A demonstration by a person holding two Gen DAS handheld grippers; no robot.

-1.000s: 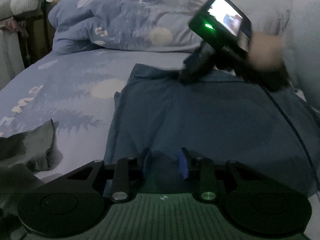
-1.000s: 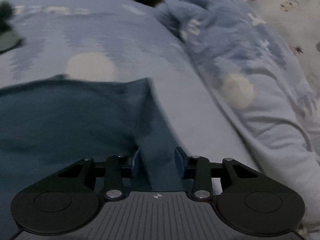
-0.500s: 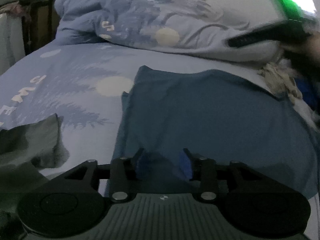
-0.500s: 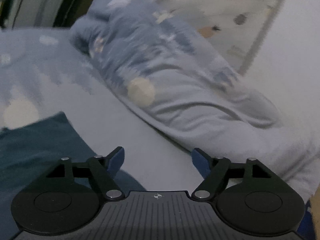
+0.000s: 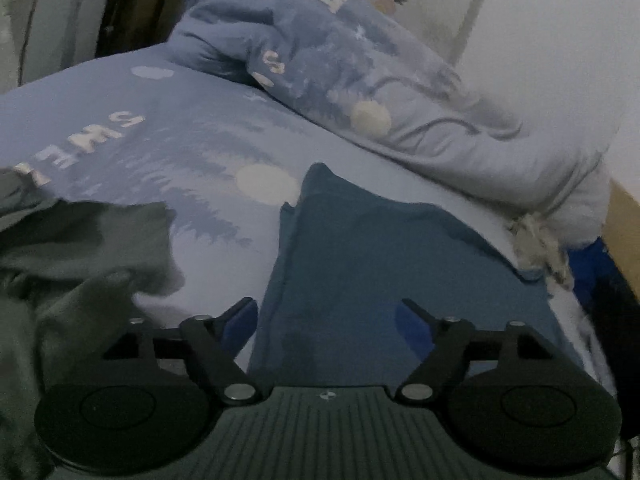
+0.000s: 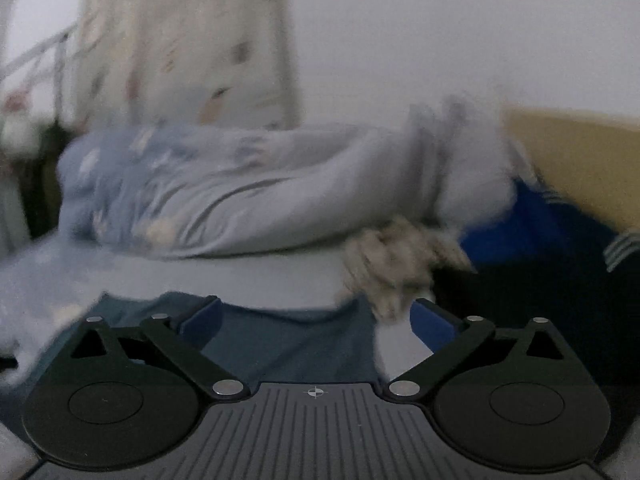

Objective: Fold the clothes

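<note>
A folded dark blue garment (image 5: 384,264) lies flat on the bed. My left gripper (image 5: 326,322) hovers over its near edge, jaws opening wide, with nothing pinched between the blue pads. A dark grey-green garment (image 5: 68,264) lies crumpled at the left of the left wrist view. In the right wrist view, which is blurred, my right gripper (image 6: 316,320) is raised above the far edge of the blue garment (image 6: 280,332), its jaws still opening and nothing between them. A beige fluffy cloth (image 6: 396,260) lies just beyond its right finger.
A bunched blue patterned duvet (image 5: 360,92) runs along the back of the bed sheet (image 5: 160,148). A bright blue and dark striped garment (image 6: 560,248) lies at the right by a yellow board (image 6: 580,160). A white wall is behind.
Both grippers let go of the blue garment and spread their jaws. The right gripper swung away to the right and upward, out of the left view. The left gripper drew back and rolled.
</note>
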